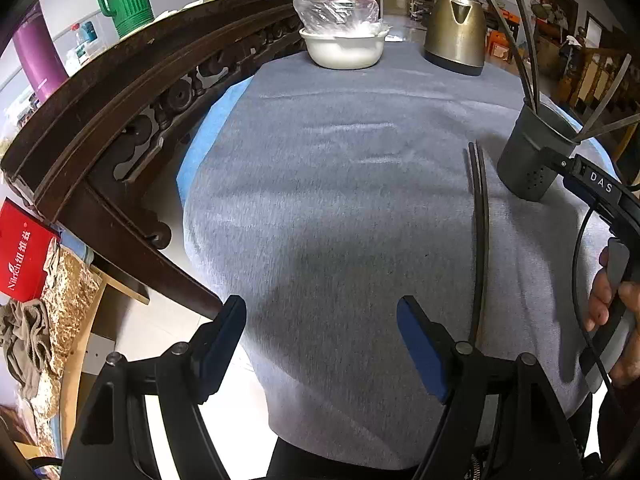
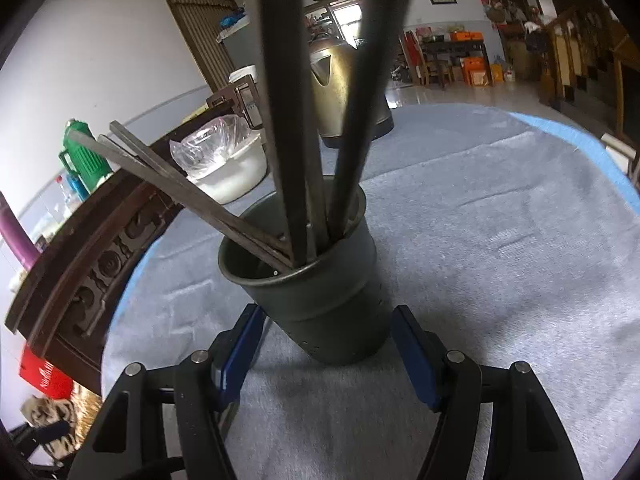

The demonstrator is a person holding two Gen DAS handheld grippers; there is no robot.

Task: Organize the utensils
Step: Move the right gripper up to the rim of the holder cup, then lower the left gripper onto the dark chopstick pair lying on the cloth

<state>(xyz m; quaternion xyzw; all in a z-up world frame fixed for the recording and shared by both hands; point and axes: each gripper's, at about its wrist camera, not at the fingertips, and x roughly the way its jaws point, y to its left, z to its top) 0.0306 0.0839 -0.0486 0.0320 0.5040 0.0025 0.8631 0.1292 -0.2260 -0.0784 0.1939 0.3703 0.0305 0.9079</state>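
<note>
A dark grey utensil cup [image 2: 320, 304] stands on the grey cloth with several dark chopsticks [image 2: 288, 120] leaning out of it. My right gripper [image 2: 326, 352] is open, its blue pads on either side of the cup's base without touching it. In the left wrist view the cup [image 1: 530, 156] is at the right, with the right gripper's body beside it. A pair of dark chopsticks [image 1: 480, 232] lies flat on the cloth just right of my left gripper [image 1: 322, 344], which is open and empty above the cloth's near edge.
A white bowl with a plastic bag [image 1: 344, 44] and a brass kettle [image 1: 456, 28] stand at the far end of the table. A dark carved wooden bench [image 1: 120, 120] runs along the left. A red box [image 1: 22, 256] lies on the floor at left.
</note>
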